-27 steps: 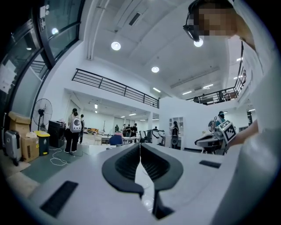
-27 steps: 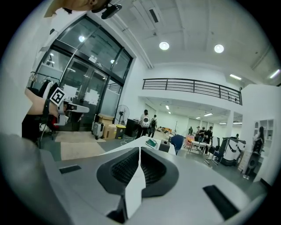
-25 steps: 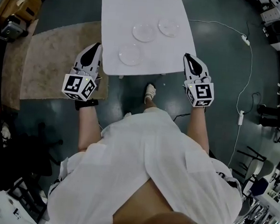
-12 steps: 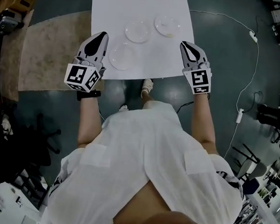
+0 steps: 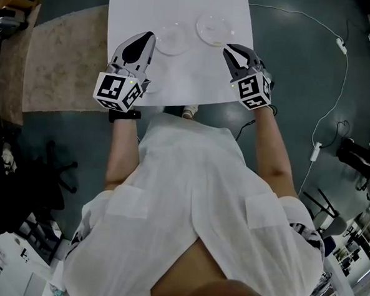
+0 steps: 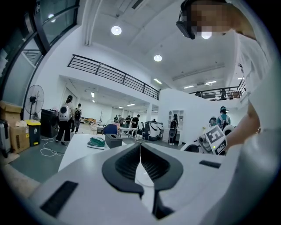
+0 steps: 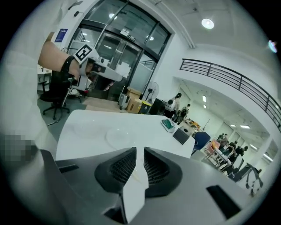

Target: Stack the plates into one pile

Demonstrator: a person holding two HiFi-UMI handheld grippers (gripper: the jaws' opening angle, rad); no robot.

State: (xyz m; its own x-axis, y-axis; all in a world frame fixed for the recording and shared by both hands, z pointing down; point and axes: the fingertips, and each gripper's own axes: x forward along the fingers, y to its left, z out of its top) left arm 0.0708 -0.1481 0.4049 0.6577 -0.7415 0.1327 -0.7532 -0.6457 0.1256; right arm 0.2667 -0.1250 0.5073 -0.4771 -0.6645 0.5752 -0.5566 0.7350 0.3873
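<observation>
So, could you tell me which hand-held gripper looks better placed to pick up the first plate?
Probably the right hand-held gripper: its jaws have just been opening, with nothing between them, near the rightmost plate. The left hand-held gripper is shut.

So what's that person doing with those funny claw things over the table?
A person holds a gripper in each hand over a white table, getting ready to stack see-through plates. Nothing is picked up yet: a clear plate and another plate lie apart on the table. The left gripper is shut and empty. The right gripper has just been opening its jaws, with nothing between them.
</observation>
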